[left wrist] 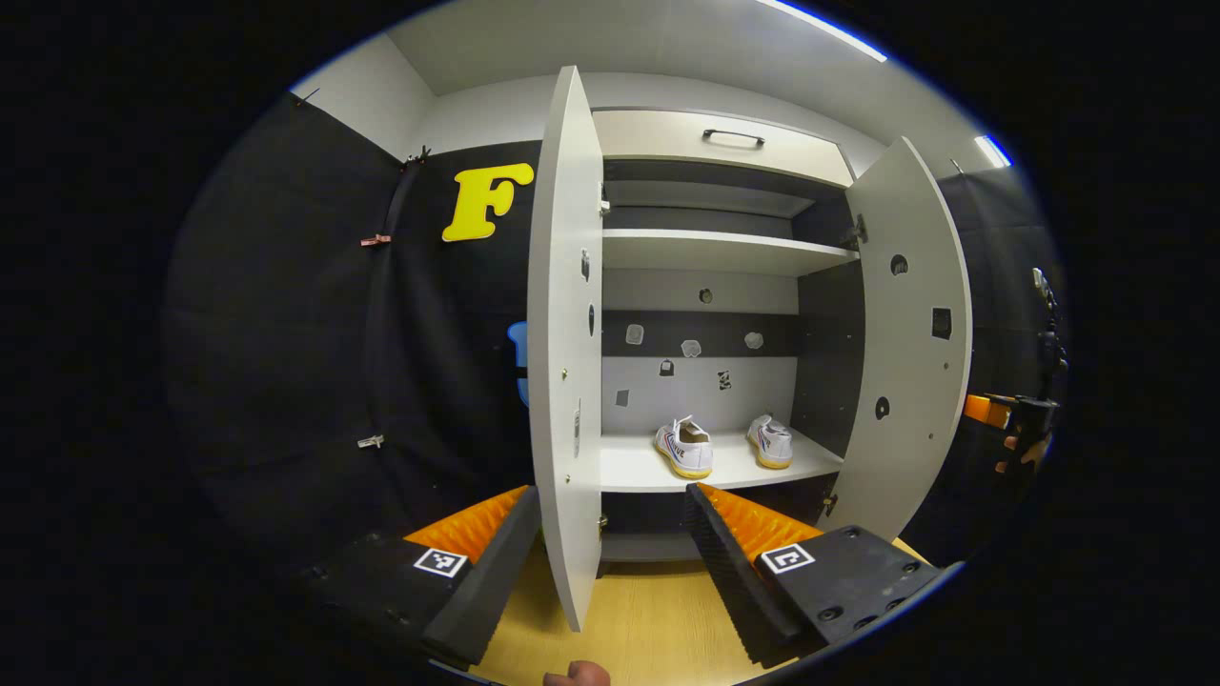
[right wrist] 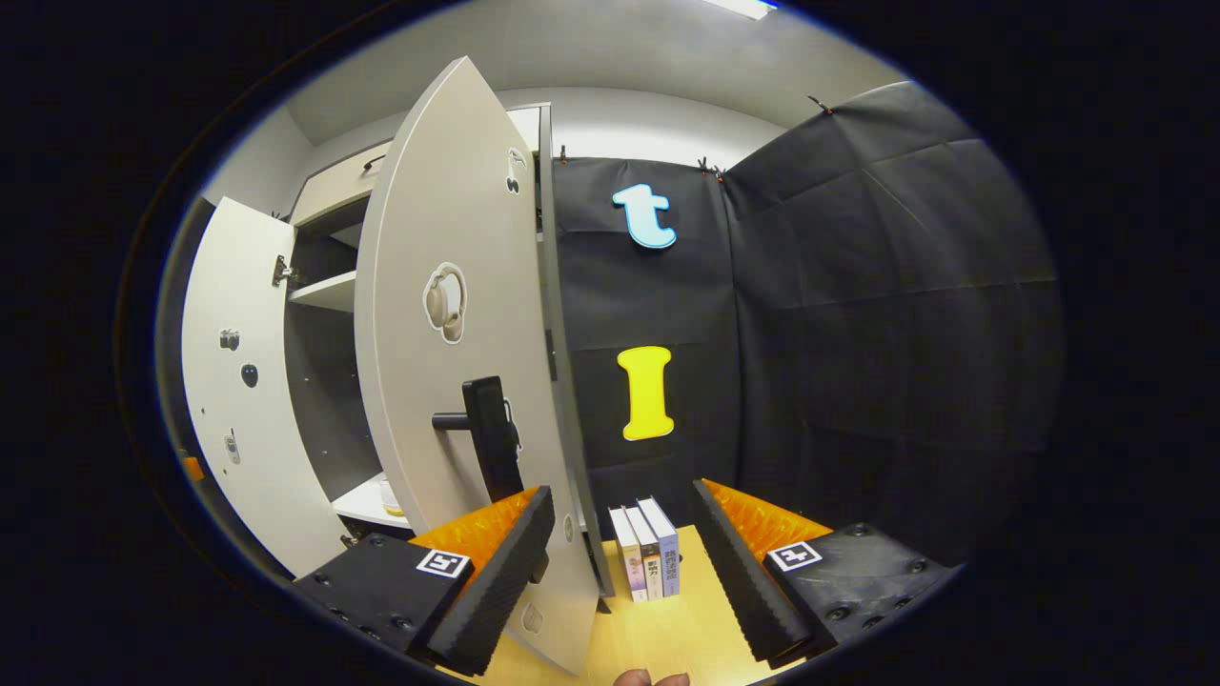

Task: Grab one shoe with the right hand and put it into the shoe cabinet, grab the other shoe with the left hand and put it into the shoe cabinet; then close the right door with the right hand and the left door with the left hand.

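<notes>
In the left gripper view, the left gripper [left wrist: 610,562] is seen spread wide, nothing pinched, with the free edge of the shoe cabinet's left door [left wrist: 564,343] standing between its fingers; contact can't be told. Both doors are open. The shoe cabinet [left wrist: 710,248] is shown at approx. 12 o'clock, its lower shelf [left wrist: 639,467] carrying both white sneakers: the left sneaker [left wrist: 684,448] and the right sneaker [left wrist: 770,441], set side by side, apart, toes toward the back panel. The right door [left wrist: 905,343] is swung out at approx. 2 o'clock. At 3 o'clock, far off, a hand holding the other gripper is partly visible, blurred.

In the right gripper view, the right gripper [right wrist: 620,572] is likewise spread, empty; the right door's edge [right wrist: 562,400] is seen between its fingers, its black handle [right wrist: 488,433] near the left finger. Three upright books [right wrist: 646,553] stand on the wooden table [right wrist: 667,634] at 6 o'clock, beside the cabinet.
</notes>
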A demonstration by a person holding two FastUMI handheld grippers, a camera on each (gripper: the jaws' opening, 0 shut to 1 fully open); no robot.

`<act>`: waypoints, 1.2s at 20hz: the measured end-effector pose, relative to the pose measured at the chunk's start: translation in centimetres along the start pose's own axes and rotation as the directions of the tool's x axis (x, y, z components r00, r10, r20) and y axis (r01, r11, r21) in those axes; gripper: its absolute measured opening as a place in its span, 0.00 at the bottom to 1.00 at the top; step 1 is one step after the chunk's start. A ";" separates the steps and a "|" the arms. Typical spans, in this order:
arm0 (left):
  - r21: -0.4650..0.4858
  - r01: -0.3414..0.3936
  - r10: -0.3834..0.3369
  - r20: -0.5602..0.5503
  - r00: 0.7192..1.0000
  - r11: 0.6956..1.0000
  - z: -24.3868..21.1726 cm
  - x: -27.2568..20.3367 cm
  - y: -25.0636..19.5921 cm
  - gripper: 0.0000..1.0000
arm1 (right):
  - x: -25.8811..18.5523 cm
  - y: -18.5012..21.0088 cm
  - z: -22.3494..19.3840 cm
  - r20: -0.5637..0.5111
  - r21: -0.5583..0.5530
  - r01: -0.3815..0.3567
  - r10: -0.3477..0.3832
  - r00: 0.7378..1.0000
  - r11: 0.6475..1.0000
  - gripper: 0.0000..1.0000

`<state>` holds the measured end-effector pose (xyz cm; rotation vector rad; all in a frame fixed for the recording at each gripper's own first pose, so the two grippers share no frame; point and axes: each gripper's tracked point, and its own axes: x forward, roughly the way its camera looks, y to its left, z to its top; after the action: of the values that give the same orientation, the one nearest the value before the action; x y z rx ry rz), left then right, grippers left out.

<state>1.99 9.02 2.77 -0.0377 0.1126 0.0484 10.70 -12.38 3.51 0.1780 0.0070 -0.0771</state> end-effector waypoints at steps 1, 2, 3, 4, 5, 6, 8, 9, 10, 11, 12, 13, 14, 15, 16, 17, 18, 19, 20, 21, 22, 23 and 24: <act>-0.001 -0.002 0.002 0.001 1.000 1.000 -0.1 -0.1 0.2 0.95 | 0.0 0.6 -0.1 -0.001 -0.001 -0.014 0.014 1.000 1.000 0.98; -0.004 -0.003 0.003 0.002 1.000 1.000 0.0 -0.1 0.4 0.95 | 0.0 1.3 -0.2 -0.002 -0.004 -0.027 0.027 1.000 1.000 0.98; -0.008 -0.004 0.004 0.002 1.000 1.000 -0.1 -0.2 0.7 0.95 | 0.0 2.1 -0.3 -0.003 -0.009 -0.040 0.040 0.999 0.999 0.98; -0.013 -0.006 0.006 0.001 1.000 1.000 -0.1 -0.3 0.9 0.95 | 0.1 2.8 -0.5 -0.004 -0.013 -0.054 0.054 0.999 0.998 0.97; -0.015 -0.012 0.012 -0.001 1.000 1.000 -0.2 -0.3 1.3 0.95 | 0.2 3.6 -0.6 -0.006 -0.013 -0.069 0.069 0.998 0.998 0.98; -0.014 -0.019 0.019 -0.003 1.000 1.000 -0.3 -0.4 1.7 0.95 | 0.4 4.4 -0.7 -0.009 -0.007 -0.084 0.083 0.996 0.996 0.98; -0.014 -0.033 0.033 -0.002 0.999 0.999 -0.3 -0.5 2.5 0.95 | 0.8 6.1 -1.1 -0.020 0.007 -0.113 0.114 0.993 0.994 0.98; -0.016 -0.039 0.039 -0.003 0.999 0.999 -0.4 -0.5 2.9 0.95 | 1.0 7.1 -1.4 -0.023 0.010 -0.128 0.128 0.992 0.992 0.98; -0.019 -0.045 0.045 -0.005 0.999 0.999 -0.4 -0.5 3.4 0.95 | 1.2 8.1 -1.5 -0.026 0.005 -0.141 0.141 0.990 0.990 0.98; -0.023 -0.052 0.052 -0.007 0.999 0.998 -0.4 -0.5 4.0 0.96 | 1.4 9.1 -1.9 -0.032 0.001 -0.157 0.157 0.987 0.988 0.98; -0.026 -0.060 0.059 -0.008 0.998 0.998 -0.5 -0.5 4.5 0.95 | 1.3 10.7 -2.4 -0.038 -0.005 -0.178 0.177 0.983 0.984 0.98; -0.029 -0.070 0.070 -0.008 0.998 0.997 -0.5 -0.6 5.1 0.95 | 1.3 11.8 -2.7 -0.046 -0.013 -0.195 0.194 0.980 0.981 0.98; -0.032 -0.082 0.082 -0.005 0.997 0.996 -0.3 -0.6 5.8 0.95 | 1.2 12.9 -3.0 -0.052 -0.017 -0.212 0.211 0.976 0.977 0.98; -0.036 -0.095 0.095 -0.003 0.995 0.995 -0.2 -0.4 6.6 0.95 | 0.9 13.8 -3.1 -0.054 -0.019 -0.225 0.224 0.973 0.974 0.98; -0.037 -0.105 0.105 0.001 0.994 0.994 0.0 -0.3 7.4 0.96 | 0.6 14.6 -3.2 -0.055 -0.016 -0.240 0.239 0.970 0.971 0.98; -0.037 -0.118 0.118 0.003 0.993 0.992 0.0 -0.1 8.3 0.95 | 0.2 15.3 -3.2 -0.056 -0.012 -0.256 0.255 0.965 0.967 0.98; -0.038 -0.136 0.136 0.008 0.991 0.990 0.3 0.1 9.3 0.95 | -0.3 15.9 -3.3 -0.058 -0.009 -0.270 0.269 0.961 0.963 0.98; -0.042 -0.151 0.152 0.015 0.988 0.988 0.5 0.4 10.4 0.95 | -0.7 16.2 -3.3 -0.058 -0.007 -0.278 0.277 0.959 0.961 0.98; -0.047 -0.162 0.163 0.022 0.986 0.986 0.8 0.9 11.3 0.95 | -1.0 16.3 -3.3 -0.057 -0.004 -0.282 0.281 0.958 0.959 0.98; -0.050 -0.165 0.166 0.023 0.986 0.985 0.7 1.4 12.0 0.95 | -1.3 16.4 -3.2 -0.058 0.001 -0.284 0.284 0.957 0.959 0.98; -0.056 -0.168 0.170 0.024 0.985 0.984 0.9 2.1 12.7 0.95 | -1.5 16.3 -3.1 -0.056 0.007 -0.286 0.286 0.957 0.958 0.98; -0.058 -0.170 0.172 0.022 0.985 0.984 1.0 2.7 13.2 0.94 | -1.8 16.2 -2.9 -0.056 0.013 -0.284 0.285 0.957 0.959 0.98; -0.060 -0.171 0.173 0.029 0.984 0.983 1.1 3.5 13.7 0.94 | -2.1 15.9 -2.7 -0.051 0.018 -0.282 0.282 0.958 0.959 0.98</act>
<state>4.90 22.89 3.00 -0.0845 0.0804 0.2254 9.85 3.87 3.69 0.1899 0.0344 0.2128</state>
